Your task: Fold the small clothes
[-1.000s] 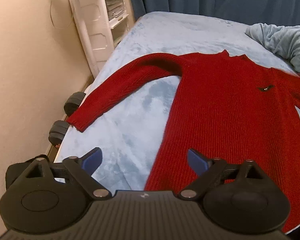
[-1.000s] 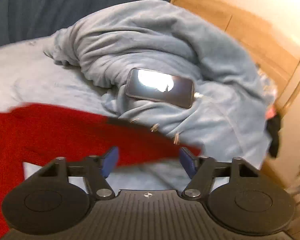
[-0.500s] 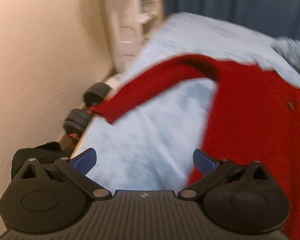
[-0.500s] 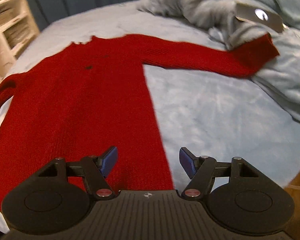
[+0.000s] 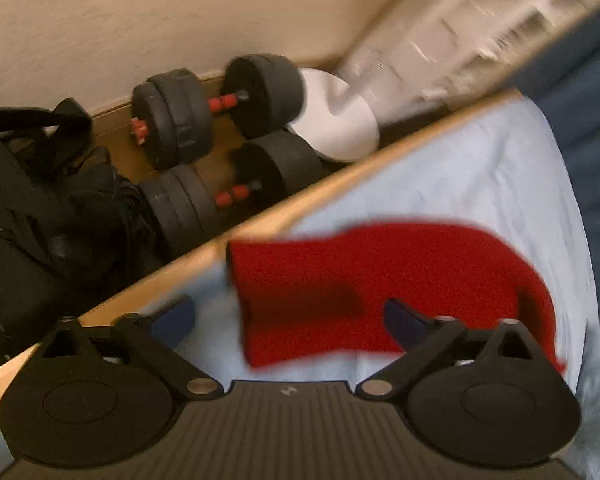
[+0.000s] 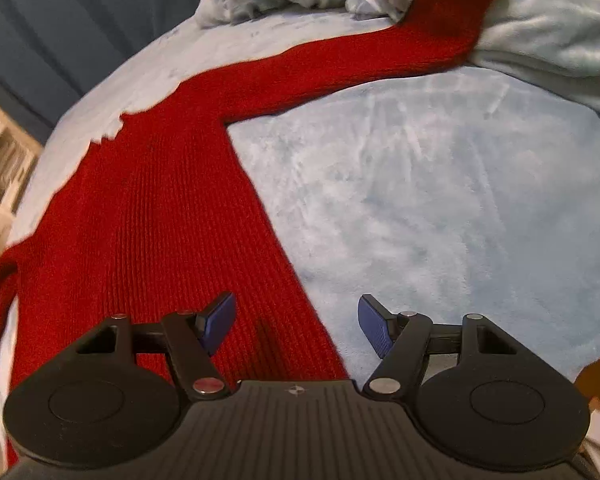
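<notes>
Left gripper point(image 5: 288, 318) spread wide, empty, over the sweater point(image 6: 172, 216) cuff at the bed point(image 6: 420, 208) edge. Right gripper point(image 6: 296, 326) also released, above the sweater's side hem. Far sleeve lies on the blanket point(image 6: 540, 32). Dumbbells point(image 5: 216, 104) on floor beyond.

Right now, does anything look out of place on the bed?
Yes. The red sweater lies spread out, but its far sleeve cuff rides up onto the rumpled blue blanket instead of lying flat on the bed.
</notes>
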Demonstrator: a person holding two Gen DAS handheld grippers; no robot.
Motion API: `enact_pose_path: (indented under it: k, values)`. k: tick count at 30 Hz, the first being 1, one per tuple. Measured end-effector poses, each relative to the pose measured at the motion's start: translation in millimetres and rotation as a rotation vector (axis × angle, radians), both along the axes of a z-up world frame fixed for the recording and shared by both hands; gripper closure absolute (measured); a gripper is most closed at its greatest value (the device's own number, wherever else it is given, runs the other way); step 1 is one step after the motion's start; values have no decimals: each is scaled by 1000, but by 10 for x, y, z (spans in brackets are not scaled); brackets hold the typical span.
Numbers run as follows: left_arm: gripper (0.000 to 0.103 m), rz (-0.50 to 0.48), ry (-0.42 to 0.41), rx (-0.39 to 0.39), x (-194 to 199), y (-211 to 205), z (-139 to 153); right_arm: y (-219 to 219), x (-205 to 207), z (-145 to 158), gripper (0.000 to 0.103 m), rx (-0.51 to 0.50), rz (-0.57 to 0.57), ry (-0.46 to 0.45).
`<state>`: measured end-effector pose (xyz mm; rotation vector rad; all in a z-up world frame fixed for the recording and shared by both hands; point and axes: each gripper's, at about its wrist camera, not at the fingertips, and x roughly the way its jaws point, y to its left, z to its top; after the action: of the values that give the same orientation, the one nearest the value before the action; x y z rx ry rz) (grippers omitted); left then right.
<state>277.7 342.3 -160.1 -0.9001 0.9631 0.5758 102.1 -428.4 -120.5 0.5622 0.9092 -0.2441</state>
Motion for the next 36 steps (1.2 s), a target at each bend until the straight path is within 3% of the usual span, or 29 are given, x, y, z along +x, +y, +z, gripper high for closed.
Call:
enact_pose_path:
  k: [1,3,6,9,14,16,19,24,29,32,33,35,36]
  values:
    - [63,-3,13,40,81,30,21,18,18,-6,34,-9,12,8]
    - [89,-55,-9,133,231,55,175,34,75,-58,34,-18,24,21]
    - [89,-106,-53,298,442,150,588,-9,95,-90,35,-9,8,35]
    - [89,-97,-126,387,625,375,1076,-38,102,-110,35,1,-7,39]
    - [90,-139,-169,453,919,383,1686,-13,119,-123,35,-3,1,41]
    - [92,-182,-157,487,1016,199,1822,-5,127,-132,35,-3,2,38]
    - [96,-245,-176,468,1135,-88,1987,-3,121,-134,35,12,6,20]
    - [96,-456,-258,498,1448,-1219,2384,-39,65,-101,36,62,-5,-35]
    - [96,-726,-401,449,1702,-3041,2674,-101,-14,-43,35,101,-20,-113]
    - [95,-863,-449,376,1724,-4194,2501,-172,-54,-26,35,137,-35,-146]
    - [90,-881,-457,354,1719,-4505,2358,-196,-59,-31,35,156,-40,-151]
    - [40,-918,-430,296,1703,-5047,2026,-247,-64,-46,35,194,-55,-153]
    - [4,-935,-405,282,1705,-5200,1867,-266,-67,-55,35,210,-63,-153]
